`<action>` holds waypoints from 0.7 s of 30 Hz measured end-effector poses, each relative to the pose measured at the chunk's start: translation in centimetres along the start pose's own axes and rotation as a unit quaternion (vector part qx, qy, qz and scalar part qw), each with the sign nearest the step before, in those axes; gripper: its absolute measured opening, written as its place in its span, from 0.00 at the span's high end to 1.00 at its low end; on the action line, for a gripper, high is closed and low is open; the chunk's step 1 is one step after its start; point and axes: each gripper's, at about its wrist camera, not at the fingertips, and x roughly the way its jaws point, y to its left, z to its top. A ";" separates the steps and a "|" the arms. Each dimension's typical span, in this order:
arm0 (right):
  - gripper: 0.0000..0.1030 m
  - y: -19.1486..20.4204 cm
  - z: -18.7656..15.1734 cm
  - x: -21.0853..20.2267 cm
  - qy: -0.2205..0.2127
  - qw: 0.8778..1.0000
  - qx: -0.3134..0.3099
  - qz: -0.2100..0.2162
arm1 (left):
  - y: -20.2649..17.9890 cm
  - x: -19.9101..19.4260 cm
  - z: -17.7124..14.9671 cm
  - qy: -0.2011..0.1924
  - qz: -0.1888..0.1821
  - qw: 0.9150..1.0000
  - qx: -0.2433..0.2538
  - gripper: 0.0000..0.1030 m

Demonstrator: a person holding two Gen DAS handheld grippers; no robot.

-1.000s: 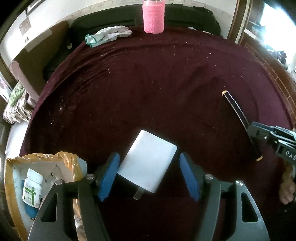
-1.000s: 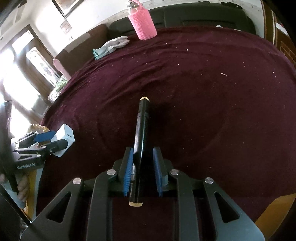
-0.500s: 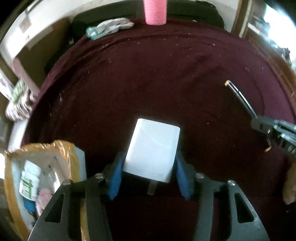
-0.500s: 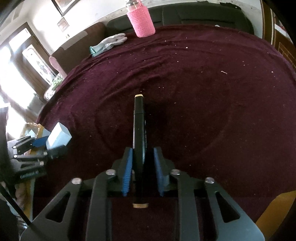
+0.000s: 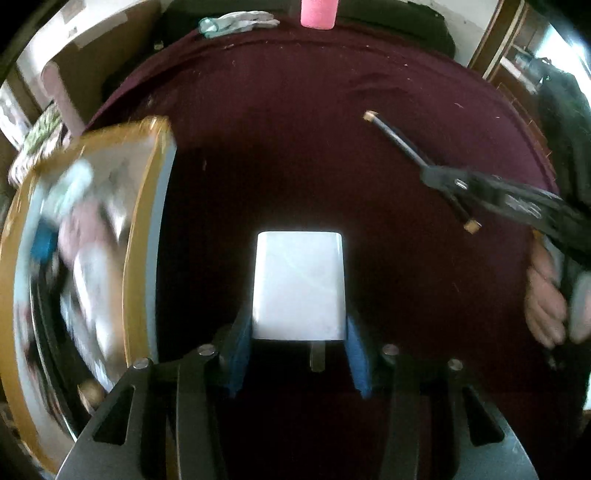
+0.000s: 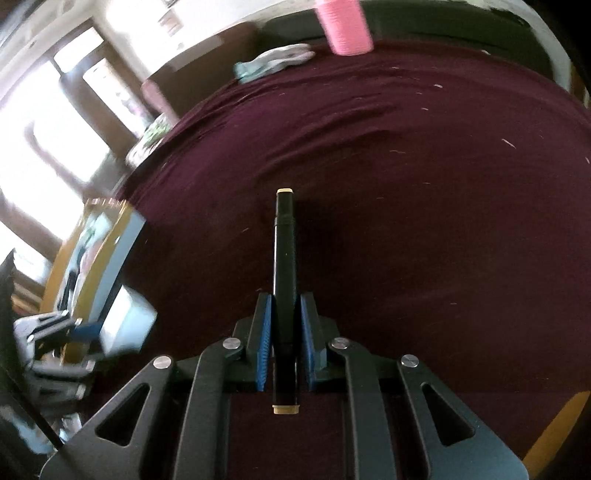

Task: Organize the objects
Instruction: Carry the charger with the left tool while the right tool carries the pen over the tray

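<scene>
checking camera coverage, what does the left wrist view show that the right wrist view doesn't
Only the left wrist view shows the person's bare hand behind the right gripper, and the white charger's metal prong.

Only the right wrist view shows the bright windows and the right gripper's blue pads pressing the black gold-tipped pen.

Both share the maroon cloth-covered table, pink cylindrical bottle, pale crumpled glove, yellow-rimmed box, and the white rectangular charger in the closing left gripper.

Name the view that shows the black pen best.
The right wrist view: the black pen runs full length, sharp, between the right gripper pads. The left wrist view shows it small, off to the right, its middle hidden by that gripper.
</scene>
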 end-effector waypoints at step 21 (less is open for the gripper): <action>0.88 9.6 -7.3 -3.5 -0.003 0.998 -0.056 0.041 | 2.1 -4.5 -8.9 -0.059 -0.046 0.997 -0.025 0.61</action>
